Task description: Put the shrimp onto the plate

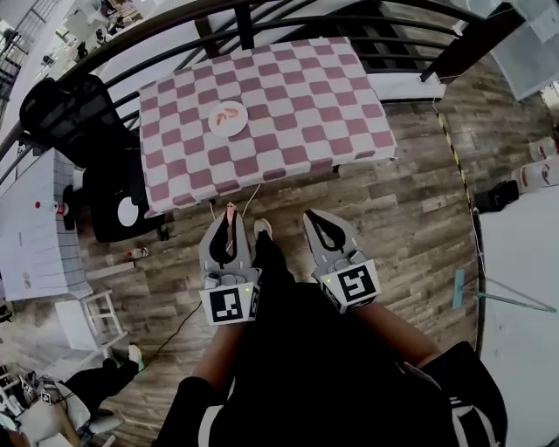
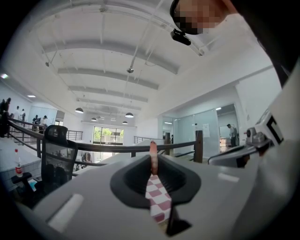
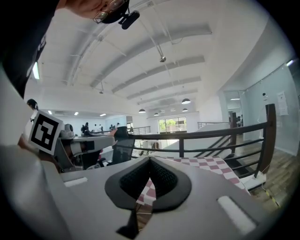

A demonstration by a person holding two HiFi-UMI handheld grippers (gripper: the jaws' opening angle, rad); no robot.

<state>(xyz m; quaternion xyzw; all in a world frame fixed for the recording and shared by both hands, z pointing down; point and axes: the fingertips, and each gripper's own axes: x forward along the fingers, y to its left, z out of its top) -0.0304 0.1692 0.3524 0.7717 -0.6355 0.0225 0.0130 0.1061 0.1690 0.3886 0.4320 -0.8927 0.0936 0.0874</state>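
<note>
A black chair is seen far off to the left of the left gripper. The left gripper is held low over the wood floor, just short of the near edge of the table. Its jaws are pressed shut on a pink shrimp. The shrimp is pinched between the tips and sticks out a little past them. The table is covered with a pink and white checked cloth. Ahead of the left gripper, and well apart from it, a white plate is set on the cloth. A second shrimp is already lying on that plate. The right gripper is held just beside the left gripper, on its right, and is pointed the same way, at the table. Its jaws are pressed together and nothing is held between them. Only the checked cloth and a bit of floor can be seen through the small gap lower down. A dark railing is seen past the far side of the table, ahead of both grippers.
</note>
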